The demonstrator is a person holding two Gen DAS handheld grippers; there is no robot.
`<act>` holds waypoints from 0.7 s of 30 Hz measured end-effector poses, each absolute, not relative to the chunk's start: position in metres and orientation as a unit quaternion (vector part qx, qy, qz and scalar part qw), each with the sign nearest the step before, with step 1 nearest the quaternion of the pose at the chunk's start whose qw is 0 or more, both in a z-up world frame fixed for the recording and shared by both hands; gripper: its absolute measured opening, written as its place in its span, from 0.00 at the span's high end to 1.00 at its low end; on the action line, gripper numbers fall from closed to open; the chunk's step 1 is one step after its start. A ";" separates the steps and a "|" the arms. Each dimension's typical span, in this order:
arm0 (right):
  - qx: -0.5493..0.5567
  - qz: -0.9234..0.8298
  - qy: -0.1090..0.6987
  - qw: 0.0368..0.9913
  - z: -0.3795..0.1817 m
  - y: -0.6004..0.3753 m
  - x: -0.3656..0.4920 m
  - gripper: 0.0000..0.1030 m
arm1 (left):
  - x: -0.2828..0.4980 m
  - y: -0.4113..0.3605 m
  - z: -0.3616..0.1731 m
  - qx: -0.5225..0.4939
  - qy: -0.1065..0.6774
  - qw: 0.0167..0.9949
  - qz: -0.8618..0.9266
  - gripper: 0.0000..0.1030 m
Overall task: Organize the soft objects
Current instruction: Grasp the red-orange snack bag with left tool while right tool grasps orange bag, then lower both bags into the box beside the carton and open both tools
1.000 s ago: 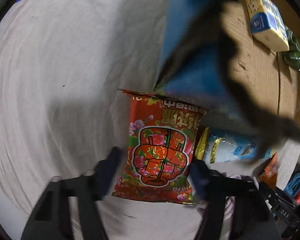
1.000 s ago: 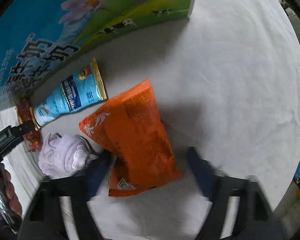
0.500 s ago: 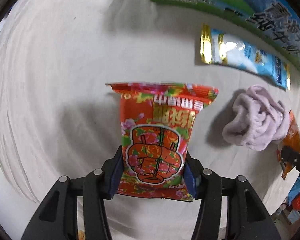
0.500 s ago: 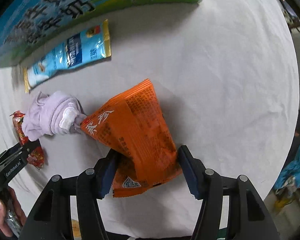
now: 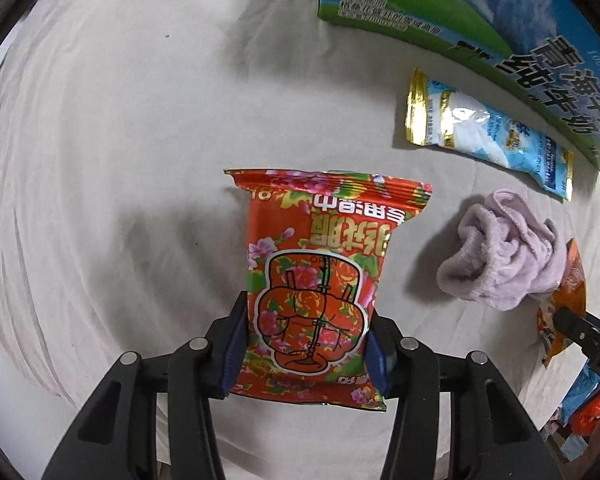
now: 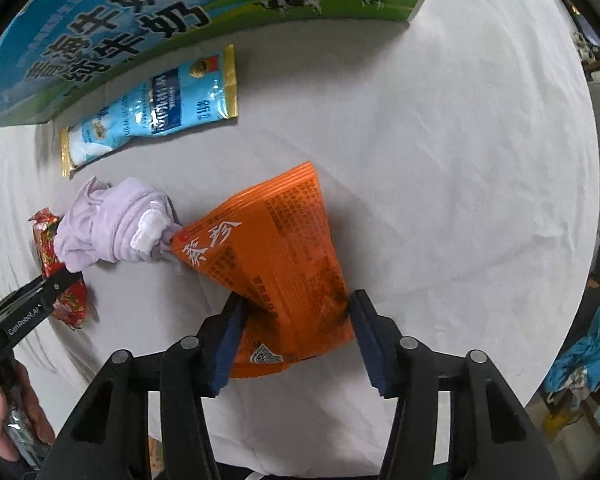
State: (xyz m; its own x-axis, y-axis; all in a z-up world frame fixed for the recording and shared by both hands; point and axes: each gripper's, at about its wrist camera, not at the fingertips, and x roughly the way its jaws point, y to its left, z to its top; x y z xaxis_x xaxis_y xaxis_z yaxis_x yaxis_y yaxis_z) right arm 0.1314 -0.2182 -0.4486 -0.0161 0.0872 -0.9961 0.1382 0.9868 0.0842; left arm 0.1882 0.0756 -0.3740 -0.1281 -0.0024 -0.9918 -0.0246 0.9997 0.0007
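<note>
Lilac cloth (image 6: 112,226) against orange packet (image 6: 276,264).

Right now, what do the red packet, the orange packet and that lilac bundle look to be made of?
Red packet: glossy printed plastic film, with sheen and a crimped top seal. Orange packet: similar film, seemingly more matte, creased and ribbed at its sealed end. Lilac bundle: soft fleecy fabric, apparently terry-like, with fuzzy nap, bunched folds and no shine.
</note>
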 end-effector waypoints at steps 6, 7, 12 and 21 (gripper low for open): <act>0.089 -0.014 0.703 0.706 -0.434 -0.210 0.119 0.64 | 0.176 0.069 -0.343 -0.004 0.734 0.679 0.006 0.55; 0.090 -0.013 0.702 0.706 -0.432 -0.211 0.119 0.65 | 0.174 0.069 -0.339 -0.004 0.731 0.683 0.007 0.55; 0.092 -0.004 0.694 0.714 -0.409 -0.218 0.117 0.82 | 0.167 0.062 -0.306 -0.005 0.709 0.705 -0.003 0.55; 0.111 0.019 0.660 0.742 -0.359 -0.216 0.116 0.84 | 0.165 0.046 -0.245 -0.012 0.677 0.735 -0.044 0.55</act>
